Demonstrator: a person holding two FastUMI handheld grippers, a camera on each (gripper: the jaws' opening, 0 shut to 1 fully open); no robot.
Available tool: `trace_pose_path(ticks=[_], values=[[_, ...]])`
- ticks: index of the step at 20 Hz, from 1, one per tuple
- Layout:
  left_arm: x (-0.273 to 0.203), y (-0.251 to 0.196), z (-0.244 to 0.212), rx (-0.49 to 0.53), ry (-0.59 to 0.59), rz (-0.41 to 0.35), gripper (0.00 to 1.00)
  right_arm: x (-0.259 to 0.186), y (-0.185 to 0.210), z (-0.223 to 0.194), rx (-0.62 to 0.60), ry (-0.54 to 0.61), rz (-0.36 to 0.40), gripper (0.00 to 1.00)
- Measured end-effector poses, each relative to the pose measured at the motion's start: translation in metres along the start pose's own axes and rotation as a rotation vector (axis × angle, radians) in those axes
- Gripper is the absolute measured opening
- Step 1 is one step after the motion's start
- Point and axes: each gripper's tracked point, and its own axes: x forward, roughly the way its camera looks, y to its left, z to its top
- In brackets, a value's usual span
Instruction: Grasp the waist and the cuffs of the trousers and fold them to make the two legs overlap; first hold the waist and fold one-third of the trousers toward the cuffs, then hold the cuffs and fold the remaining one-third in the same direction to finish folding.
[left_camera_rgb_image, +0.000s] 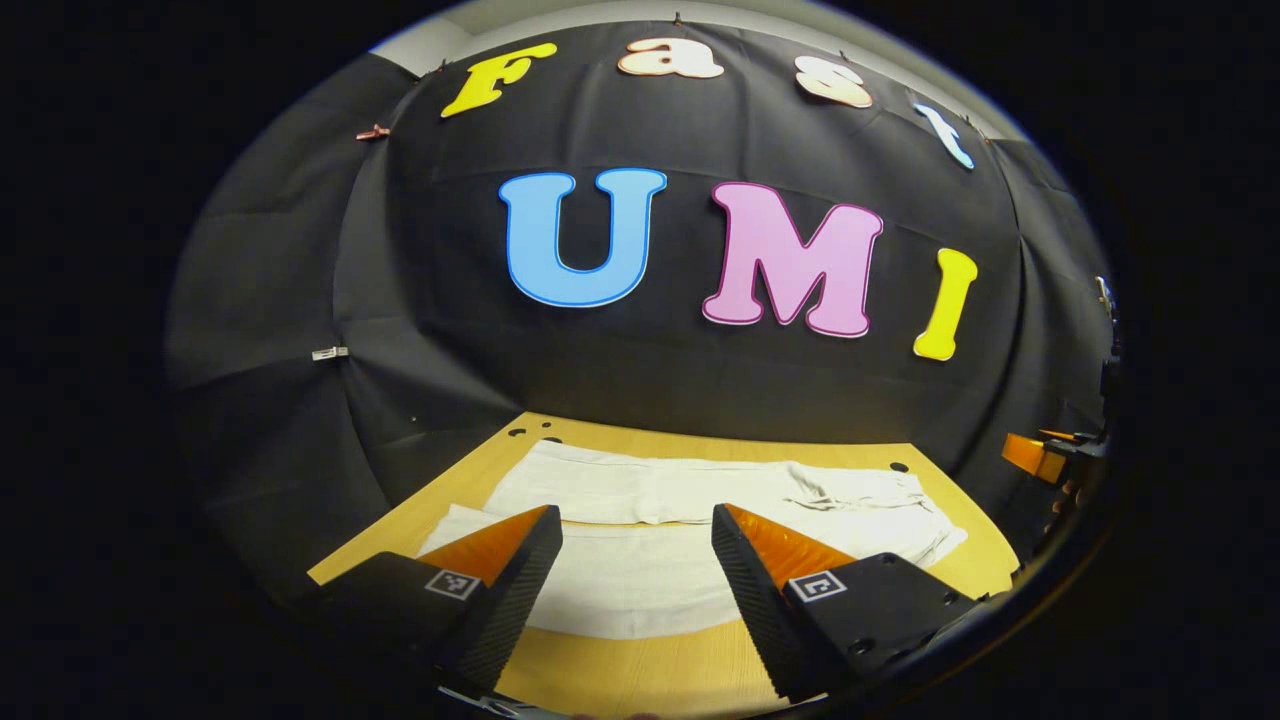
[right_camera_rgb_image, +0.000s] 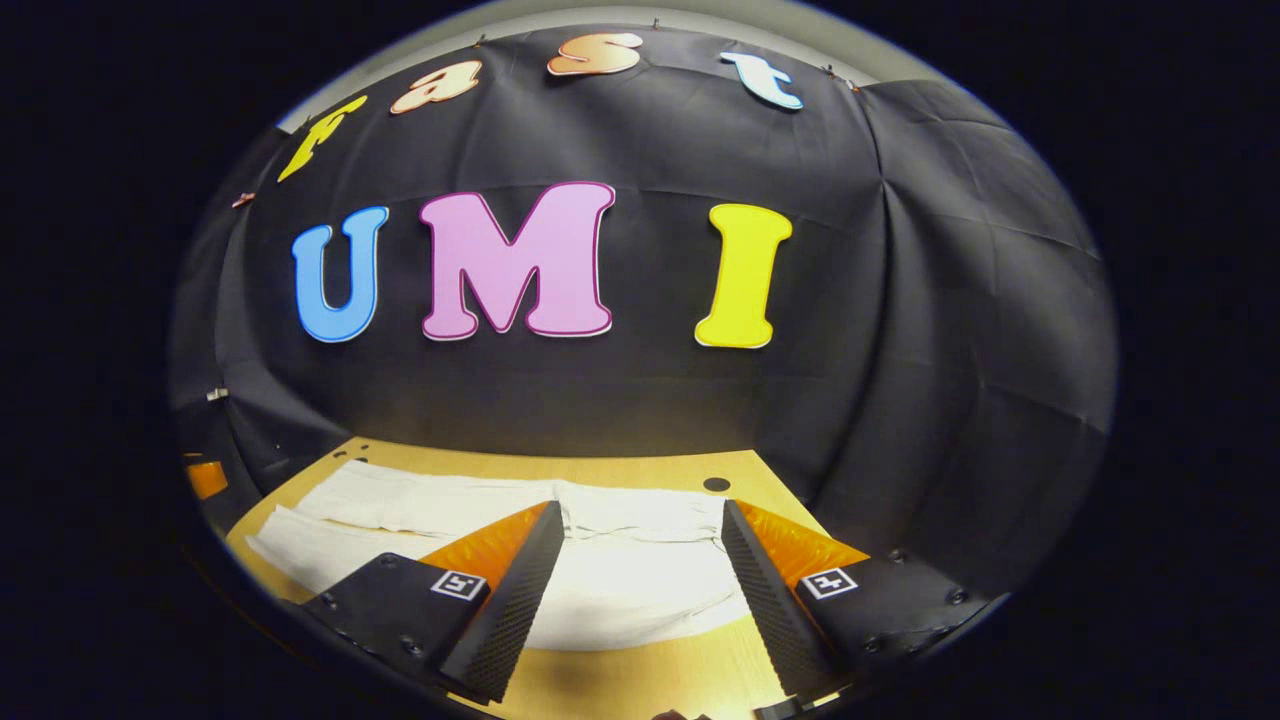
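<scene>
The worktop, a pale wooden surface set against the booth's black cloth wall, carries the trousers, which lie spread out flat across it. In the left gripper view the two legs lie side by side, one nearer and one farther, with a dark seam of shadow between them; the rumpled waist lies toward the right and the cuffs toward the left. In the right gripper view the waist end lies directly ahead, with the legs running off to the left. By this layout no fold appears to have been made: the legs do not overlap, and both thirds remain to be turned. The task is judged to be at its very start.

The left gripper hangs above the near leg, its jaws spread wide apart and holding nothing. The right gripper hangs above the waist end, its jaws likewise wide apart and empty. Neither appears to touch the cloth. Small dark holes mark the worktop near its far edge.
</scene>
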Motion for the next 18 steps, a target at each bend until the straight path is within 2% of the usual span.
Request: trace_pose_path(ticks=[3, 4, 5, 9, 18], values=[[0.000, 0.001, -0.004, 0.001, 0.021, 0.016, 0.96, 0.010, -0.009, -0.013, -0.123, 0.020, 0.031, 0.98], [0.000, 0.000, -0.006, -0.003, 0.025, 0.019, 0.92, 0.013, -0.010, -0.018, -0.170, 0.030, 0.049, 0.98], [0.000, 0.001, -0.007, -0.005, 0.030, 0.026, 0.95, 0.018, -0.011, -0.026, -0.220, 0.042, 0.069, 0.98], [0.002, 0.005, -0.017, -0.014, 0.058, 0.068, 0.95, 0.036, -0.034, -0.054, -0.420, 0.090, 0.123, 0.98], [0.007, 0.020, -0.050, -0.093, 0.124, 0.182, 0.96, 0.072, -0.097, -0.123, -0.708, 0.239, 0.226, 0.98]])
